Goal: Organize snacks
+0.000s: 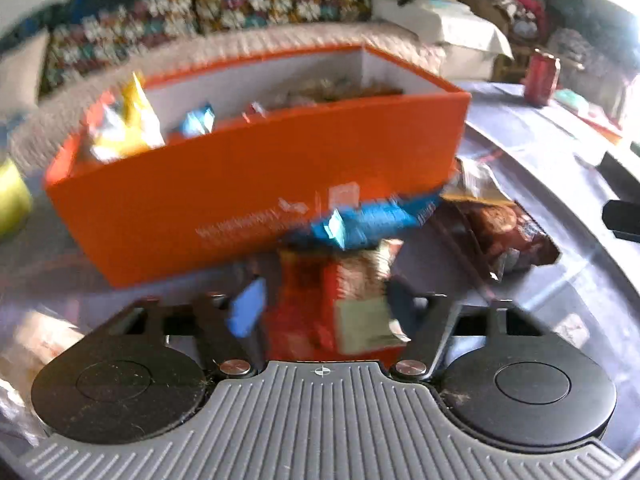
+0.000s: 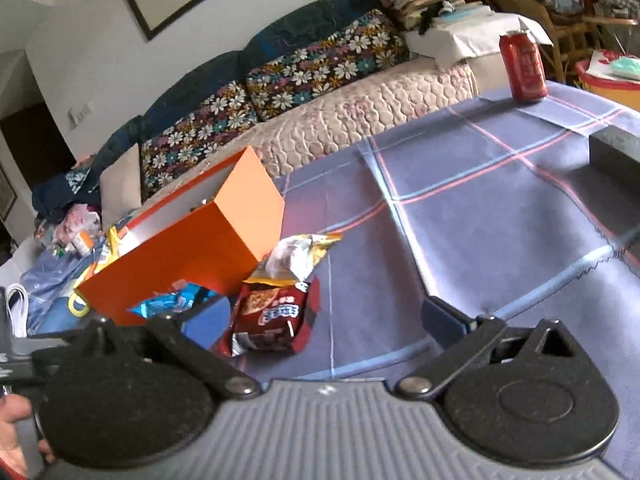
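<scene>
Snacks are partway sorted: several packets already stand inside the orange box (image 1: 260, 184), and the step in hand looks like loading another one. In the left wrist view the left gripper (image 1: 320, 300) has its jaws partly closed around a red snack packet (image 1: 316, 304), blue pads (image 1: 248, 308) pressing its sides, though motion blur leaves the firmness of the hold uncertain. That packet sits at 6 o'clock of the box's near wall, close to it, with a blue wrapper (image 1: 368, 224) just above it at 12 o'clock, lying against the box front. A dark red cookie bag (image 1: 500, 232) lies on the table at 3 o'clock of the gripped packet. The next move, as I judge it, calls for lifting the packet over the near wall and letting go in the free middle of the box, between the yellow packet (image 1: 136, 120) at the 9 o'clock end and the brownish contents at the far end. The red packet looks crinkly and glossy, with a pale label panel, so it may slip or crumple. In the right wrist view the right gripper (image 2: 324, 320) hangs wide open and empty over the checked tablecloth (image 2: 480, 200), with the cookie bag (image 2: 272, 316) between its fingers' line of sight and a red can (image 2: 522, 66) far off at 1 o'clock
</scene>
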### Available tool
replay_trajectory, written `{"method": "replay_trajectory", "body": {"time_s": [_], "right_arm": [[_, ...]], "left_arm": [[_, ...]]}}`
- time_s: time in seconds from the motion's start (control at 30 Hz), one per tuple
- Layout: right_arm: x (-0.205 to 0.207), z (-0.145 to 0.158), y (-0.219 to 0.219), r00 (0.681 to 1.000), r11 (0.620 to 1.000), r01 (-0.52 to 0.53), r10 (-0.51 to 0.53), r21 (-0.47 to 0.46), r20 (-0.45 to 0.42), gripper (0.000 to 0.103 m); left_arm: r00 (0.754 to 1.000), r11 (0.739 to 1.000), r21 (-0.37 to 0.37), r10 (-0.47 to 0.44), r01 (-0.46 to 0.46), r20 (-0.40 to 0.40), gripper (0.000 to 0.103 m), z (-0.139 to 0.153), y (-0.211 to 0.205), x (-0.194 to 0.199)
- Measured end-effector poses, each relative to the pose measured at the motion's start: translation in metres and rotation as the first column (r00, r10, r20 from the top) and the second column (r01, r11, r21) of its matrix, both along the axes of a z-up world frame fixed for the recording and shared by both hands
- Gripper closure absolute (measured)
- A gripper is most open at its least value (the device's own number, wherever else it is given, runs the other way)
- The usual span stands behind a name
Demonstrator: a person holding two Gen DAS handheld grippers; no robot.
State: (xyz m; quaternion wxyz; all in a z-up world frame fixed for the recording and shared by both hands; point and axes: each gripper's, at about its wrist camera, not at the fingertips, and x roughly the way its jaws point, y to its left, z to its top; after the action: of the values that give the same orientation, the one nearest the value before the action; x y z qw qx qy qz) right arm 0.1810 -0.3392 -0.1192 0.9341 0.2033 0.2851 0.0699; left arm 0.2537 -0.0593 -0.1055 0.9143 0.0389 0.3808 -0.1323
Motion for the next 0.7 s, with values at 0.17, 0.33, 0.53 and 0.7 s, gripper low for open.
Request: {"method": "replay_trajectory", "body": {"time_s": [0.17, 0.33, 0.53, 0.7], "right_arm": [[0.008, 0.0, 0.013, 1.0, 0.997, -0.018, 0.018, -0.08, 0.001, 0.002], [0.036, -0.004, 0.052, 0.995, 0.986, -0.1, 0.097, -0.136, -0.023, 0.002], [0.068, -0.022, 0.093, 0.985, 0.959, -0.16, 0.141, -0.232, -0.097, 0.003], [0.036, -0.018, 0.083, 0.979, 0.938, -0.199, 0.18, -0.285, -0.091, 0.034]], "left_arm": [[1.0, 1.0, -0.007, -0.003, 0.003, 0.021, 0.103, 0.006, 0.013, -0.044], [1.0, 1.0, 0.004, 0.028, -0.028, 0.014, 0.092, 0.002, 0.03, -0.083], [0.99, 0.985, -0.132, 0.098, -0.11, -0.097, 0.08, -0.008, 0.063, -0.101], [0.987, 0.971, -0.186, 0.134, -0.149, -0.09, 0.07, -0.002, 0.08, -0.112]]}}
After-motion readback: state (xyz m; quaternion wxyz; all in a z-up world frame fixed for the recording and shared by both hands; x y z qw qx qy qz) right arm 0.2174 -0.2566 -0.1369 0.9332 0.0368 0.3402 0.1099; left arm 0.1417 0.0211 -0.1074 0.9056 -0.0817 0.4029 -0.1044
